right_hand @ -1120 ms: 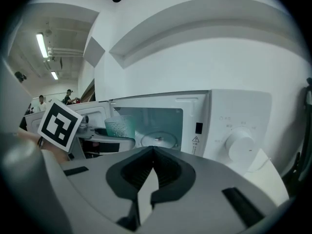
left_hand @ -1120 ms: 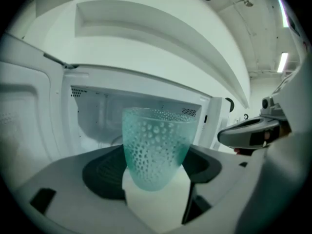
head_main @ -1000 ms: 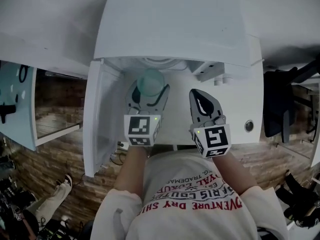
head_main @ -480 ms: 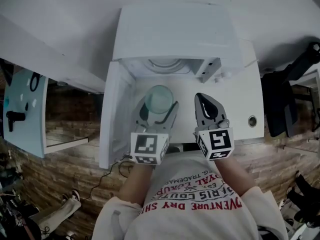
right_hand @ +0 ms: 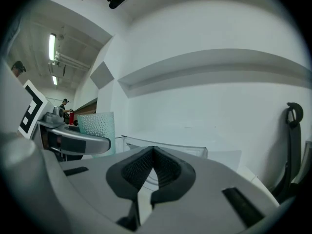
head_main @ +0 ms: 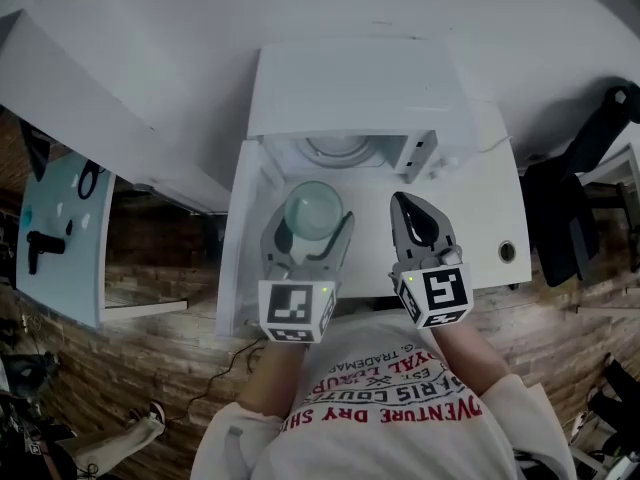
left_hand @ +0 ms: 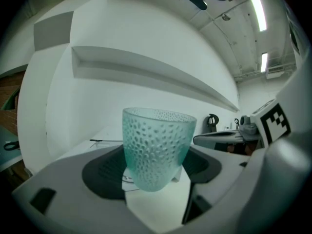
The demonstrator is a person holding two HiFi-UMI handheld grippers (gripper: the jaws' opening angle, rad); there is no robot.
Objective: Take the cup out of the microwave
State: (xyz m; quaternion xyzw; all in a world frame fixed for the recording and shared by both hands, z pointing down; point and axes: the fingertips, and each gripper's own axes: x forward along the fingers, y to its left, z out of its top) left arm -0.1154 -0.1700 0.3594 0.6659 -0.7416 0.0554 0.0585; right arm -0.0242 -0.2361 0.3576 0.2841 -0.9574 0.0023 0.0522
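Cup [head_main: 313, 211] gripped in left tool [head_main: 312, 230] clear of microwave [head_main: 355, 88] mouth; right tool [head_main: 408, 206] closed, empty.

Open microwave door [head_main: 243, 253] stands just beside the left tool [head_main: 310, 230].

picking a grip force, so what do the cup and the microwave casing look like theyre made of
The cup is translucent teal, probably frosted glass, possibly hard plastic: small dimples cover its wall and light shows through it. The microwave has a white casing with a smooth matte finish and no glare, likely painted sheet metal or plastic; the look alone does not settle which.
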